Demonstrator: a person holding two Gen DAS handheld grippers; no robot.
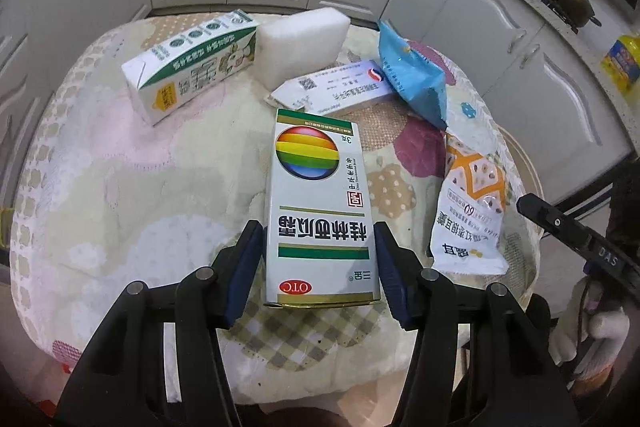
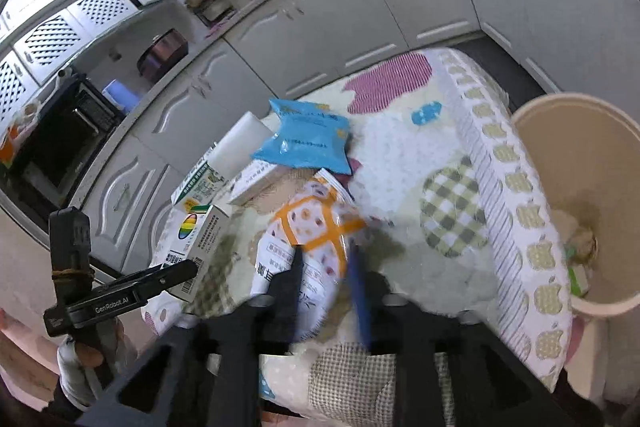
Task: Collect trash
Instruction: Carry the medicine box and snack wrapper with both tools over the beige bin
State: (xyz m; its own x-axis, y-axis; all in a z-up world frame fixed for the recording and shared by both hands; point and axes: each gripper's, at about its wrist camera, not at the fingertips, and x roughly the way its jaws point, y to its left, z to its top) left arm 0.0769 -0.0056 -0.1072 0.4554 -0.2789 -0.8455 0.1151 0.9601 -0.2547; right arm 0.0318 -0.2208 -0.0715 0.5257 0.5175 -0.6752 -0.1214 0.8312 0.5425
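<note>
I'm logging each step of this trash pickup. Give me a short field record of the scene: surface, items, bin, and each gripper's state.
surface: quilted patterned cover
items: medicine box with rainbow ball; green-and-white carton; white foam block; flat white box; blue packet; orange-and-white snack bag
bin: beige bucket beside the cover's edge, some trash already inside
left gripper: closed on the medicine box's sides
right gripper: jaws around the snack bag; picture too blurred to tell whether they press on it
</note>
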